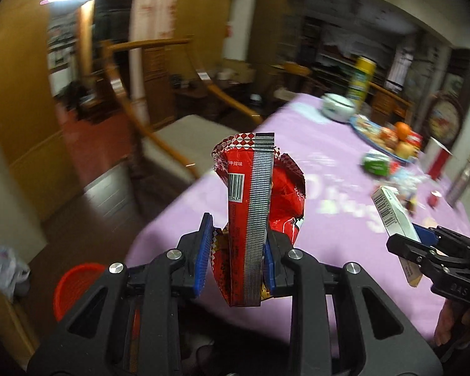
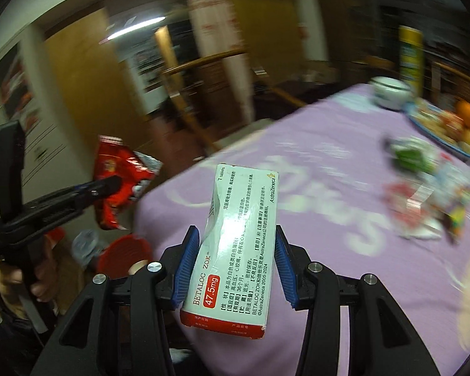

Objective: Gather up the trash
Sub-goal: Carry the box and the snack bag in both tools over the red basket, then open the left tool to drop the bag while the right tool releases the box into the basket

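I see a crumpled red snack wrapper (image 1: 250,219) standing upright at centre frame in my left view, silver seam and barcode facing me. In my right view, a white medicine box (image 2: 238,247) with a red end sits lengthwise at lower centre, dented.

Two handheld grippers of matte black plastic, same build. On left gripper (image 1: 236,258): two blue ribbed pads (image 1: 203,255) on the inner side of black fingers, four round silver screws (image 1: 116,268) across the linkage, triangular cut-outs in the wide black arms below. Right gripper (image 2: 236,269) alike: blue ridged pads (image 2: 185,269), silver screw heads (image 2: 154,267), same triangular openings. Seen from the side, in the right wrist view: long black body with pistol-style handle, small embossed letters on the housing, not readable, a black block mounted above. Hand (image 2: 39,277) wrapped on this handle; something red at the wrist, too blurred to name
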A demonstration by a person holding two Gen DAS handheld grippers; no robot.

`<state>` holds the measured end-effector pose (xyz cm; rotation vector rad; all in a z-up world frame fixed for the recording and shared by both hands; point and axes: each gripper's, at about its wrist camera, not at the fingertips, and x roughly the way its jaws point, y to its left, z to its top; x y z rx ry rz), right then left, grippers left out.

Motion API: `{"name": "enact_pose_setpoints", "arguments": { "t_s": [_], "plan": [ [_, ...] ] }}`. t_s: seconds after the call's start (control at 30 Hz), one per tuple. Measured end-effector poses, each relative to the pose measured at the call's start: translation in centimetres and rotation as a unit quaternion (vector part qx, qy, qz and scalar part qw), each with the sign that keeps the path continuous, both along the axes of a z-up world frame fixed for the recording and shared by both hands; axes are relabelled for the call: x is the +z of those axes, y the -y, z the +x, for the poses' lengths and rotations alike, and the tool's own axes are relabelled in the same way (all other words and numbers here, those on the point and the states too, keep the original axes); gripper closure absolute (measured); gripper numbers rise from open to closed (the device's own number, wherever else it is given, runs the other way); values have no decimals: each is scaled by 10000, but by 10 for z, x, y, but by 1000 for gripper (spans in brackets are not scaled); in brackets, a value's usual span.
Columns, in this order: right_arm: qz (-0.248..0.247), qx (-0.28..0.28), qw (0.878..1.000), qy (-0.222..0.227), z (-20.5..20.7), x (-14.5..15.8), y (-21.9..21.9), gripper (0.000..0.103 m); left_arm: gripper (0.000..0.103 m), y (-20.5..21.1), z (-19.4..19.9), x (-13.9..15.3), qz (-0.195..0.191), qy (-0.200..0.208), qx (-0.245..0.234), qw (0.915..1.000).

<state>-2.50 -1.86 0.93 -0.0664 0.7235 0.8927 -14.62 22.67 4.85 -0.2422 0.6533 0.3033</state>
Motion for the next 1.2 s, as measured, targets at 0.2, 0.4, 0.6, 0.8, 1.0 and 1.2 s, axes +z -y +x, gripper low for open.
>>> {"name": "enact_pose_setpoints", "arguments": {
  "t_s": [0.2, 0.4, 0.6, 0.8, 1.0, 1.2],
  "plan": [
    [-170, 1220, 9923, -108, -45, -5, -100, 56, 73, -66, -60, -25, -166, -274, 946, 9950],
    [-592, 2255, 9716, -403, -90, -35, -194, 56, 73, -127, -105, -65, -476, -663, 1663, 9827],
    [-1219, 2637, 9520, -968, -110, -89, -272, 56, 73, -180, -127, -126, -1014, -1209, 2106, 9648],
    [-1547, 2661, 9413, -1388, -109, -129, -318, 56, 73, -207, -133, -176, -1414, -1645, 2380, 9467],
    [-1749, 2696, 9303, -1768, -106, -160, -349, 56, 73, -215, -132, -210, -1616, -1929, 2454, 9362],
    [-1831, 2708, 9223, -2060, -111, -186, -373, 55, 72, -225, -129, -232, -1705, -2160, 2552, 9269]
  ]
}}
